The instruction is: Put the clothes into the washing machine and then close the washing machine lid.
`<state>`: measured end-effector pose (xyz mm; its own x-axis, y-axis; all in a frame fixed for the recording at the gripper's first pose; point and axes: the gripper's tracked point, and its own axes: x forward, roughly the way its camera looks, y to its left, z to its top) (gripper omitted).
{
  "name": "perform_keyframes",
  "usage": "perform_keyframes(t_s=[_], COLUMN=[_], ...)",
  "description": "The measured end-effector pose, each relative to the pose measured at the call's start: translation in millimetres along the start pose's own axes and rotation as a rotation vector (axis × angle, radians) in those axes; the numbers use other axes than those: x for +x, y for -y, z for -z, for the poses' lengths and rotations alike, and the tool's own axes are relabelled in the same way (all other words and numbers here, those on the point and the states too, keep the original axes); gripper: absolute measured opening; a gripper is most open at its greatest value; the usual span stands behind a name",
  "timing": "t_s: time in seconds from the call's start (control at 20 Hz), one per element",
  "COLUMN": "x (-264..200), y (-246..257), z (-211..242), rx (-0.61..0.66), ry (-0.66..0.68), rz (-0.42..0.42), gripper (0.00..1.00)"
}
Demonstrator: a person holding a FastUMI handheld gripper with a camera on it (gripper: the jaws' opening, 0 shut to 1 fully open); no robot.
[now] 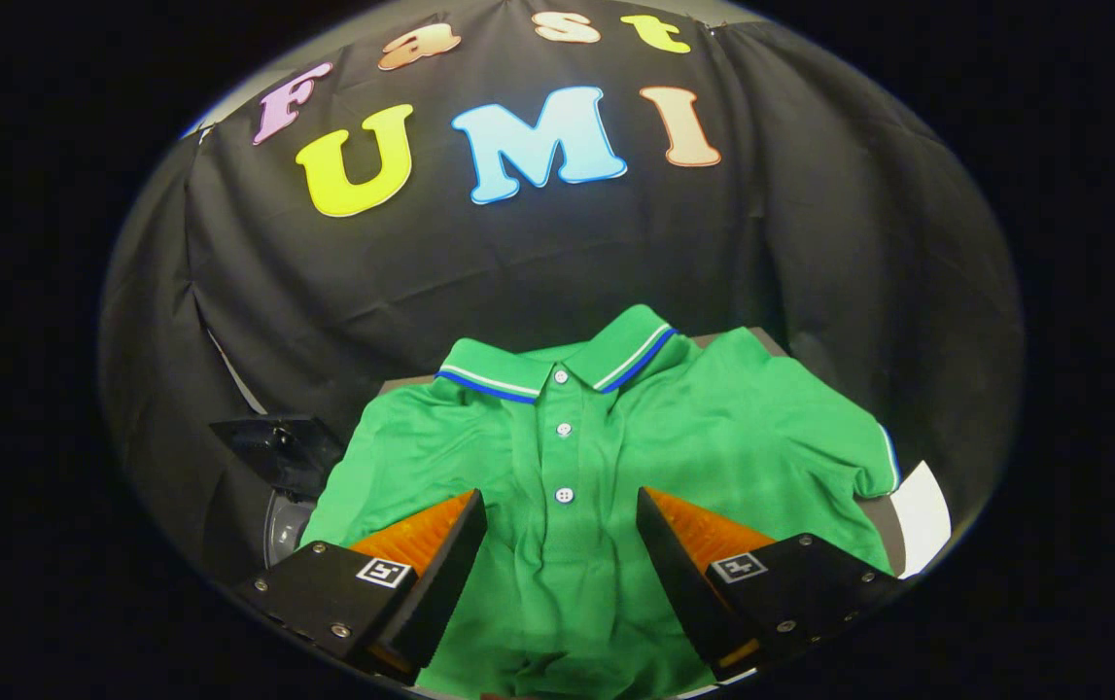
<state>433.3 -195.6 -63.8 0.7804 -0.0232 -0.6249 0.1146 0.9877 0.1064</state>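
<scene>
Green polo shirt (pixel 606 447) lies flat under our gripper (pixel 562 501), collar pointing away, button placket running lengthwise between the spread fingers, which hold nothing; we judge the grab lies straight down.

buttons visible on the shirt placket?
3. All on the green shirt: top button at the collar, middle below it, lowest between the open gripper fingertips. More could hide in the folds below.

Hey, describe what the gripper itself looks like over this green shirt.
The gripper has two wedge-shaped fingers with ribbed inner faces, standing apart. Each sits on a black block held by small screws and carries a square black-and-white marker tag.
</scene>
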Motion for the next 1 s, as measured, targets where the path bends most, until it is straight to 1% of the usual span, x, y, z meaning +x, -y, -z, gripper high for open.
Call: perform_keyframes(t_s=[0.2, 0.25, 0.3, 0.35, 0.4, 0.45, 0.55, 0.65, 0.85, 1.0], x=[2, 4, 4, 3, 3, 5, 2, -1, -3, -10], y=[3, 7, 11, 9, 7, 3, 5, 1, -2, -9], z=[4, 5, 5, 4, 7, 9, 7, 6, 7, -1], rx=[-0.024, -0.04, -0.069, -0.076, -0.071, -0.037, 0.047, 0.096, 0.114, 0.049], ry=[0.021, 0.03, 0.031, 0.02, -0.006, -0.021, -0.006, 0.023, 0.051, 0.086], rz=[0.019, 0.05, 0.087, 0.093, 0.085, 0.056, 0.038, 0.016, 0.033, 0.081], gripper=[0.96, 0.96, 0.94, 0.79, 0.72, 0.53, 0.16, 0.07, 0.06, 0.03])
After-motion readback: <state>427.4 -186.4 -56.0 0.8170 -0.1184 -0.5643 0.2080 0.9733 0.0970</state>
